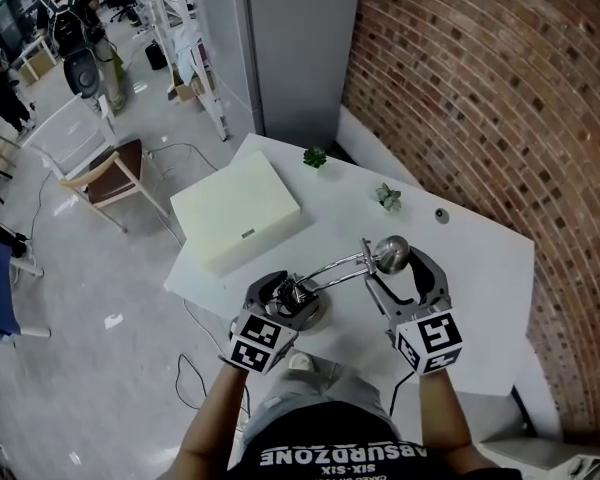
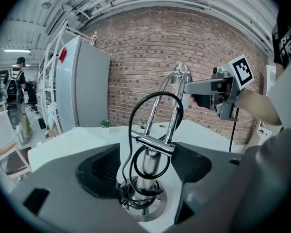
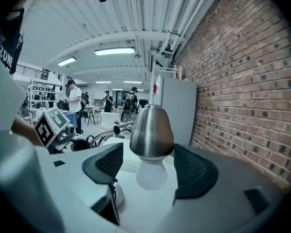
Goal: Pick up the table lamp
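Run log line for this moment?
left tool open around lamp post | right tool open around lamp head | lamp on table, not lifted

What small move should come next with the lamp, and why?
Probably close the left claw on the post. Its pads stand apart on either side of the post, just above the base, and are not pressing. The right claw is likewise open round the shade, so nothing grips the lamp yet.
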{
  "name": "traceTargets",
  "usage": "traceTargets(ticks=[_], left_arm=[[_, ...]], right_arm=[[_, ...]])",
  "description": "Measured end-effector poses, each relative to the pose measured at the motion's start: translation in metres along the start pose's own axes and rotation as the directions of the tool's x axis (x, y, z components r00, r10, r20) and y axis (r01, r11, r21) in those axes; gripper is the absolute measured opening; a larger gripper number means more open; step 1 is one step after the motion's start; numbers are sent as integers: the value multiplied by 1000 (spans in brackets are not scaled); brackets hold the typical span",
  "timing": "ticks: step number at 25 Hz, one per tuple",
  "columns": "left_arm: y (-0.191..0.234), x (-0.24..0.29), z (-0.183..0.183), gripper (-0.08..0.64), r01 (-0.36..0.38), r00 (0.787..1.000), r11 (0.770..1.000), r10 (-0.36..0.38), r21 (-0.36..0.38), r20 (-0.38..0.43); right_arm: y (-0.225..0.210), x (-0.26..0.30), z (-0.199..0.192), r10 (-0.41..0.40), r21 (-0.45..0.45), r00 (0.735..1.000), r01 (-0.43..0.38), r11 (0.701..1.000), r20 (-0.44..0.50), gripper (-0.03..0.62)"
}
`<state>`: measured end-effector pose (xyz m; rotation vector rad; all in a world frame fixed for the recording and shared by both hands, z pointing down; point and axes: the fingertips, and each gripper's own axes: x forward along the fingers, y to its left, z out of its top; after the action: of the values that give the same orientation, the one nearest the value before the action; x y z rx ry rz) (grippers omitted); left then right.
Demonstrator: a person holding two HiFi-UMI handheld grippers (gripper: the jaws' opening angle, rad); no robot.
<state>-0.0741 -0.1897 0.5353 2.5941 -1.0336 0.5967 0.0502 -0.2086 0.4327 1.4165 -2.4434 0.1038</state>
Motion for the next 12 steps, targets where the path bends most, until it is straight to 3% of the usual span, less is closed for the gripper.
traceTargets(ticks=[12], left_arm=[[-10,15,-10,304,53,999,999,-53,-1,-3]], right_arm=[[-4,13,-1,-23,-31,1000,22,999,-18,299]])
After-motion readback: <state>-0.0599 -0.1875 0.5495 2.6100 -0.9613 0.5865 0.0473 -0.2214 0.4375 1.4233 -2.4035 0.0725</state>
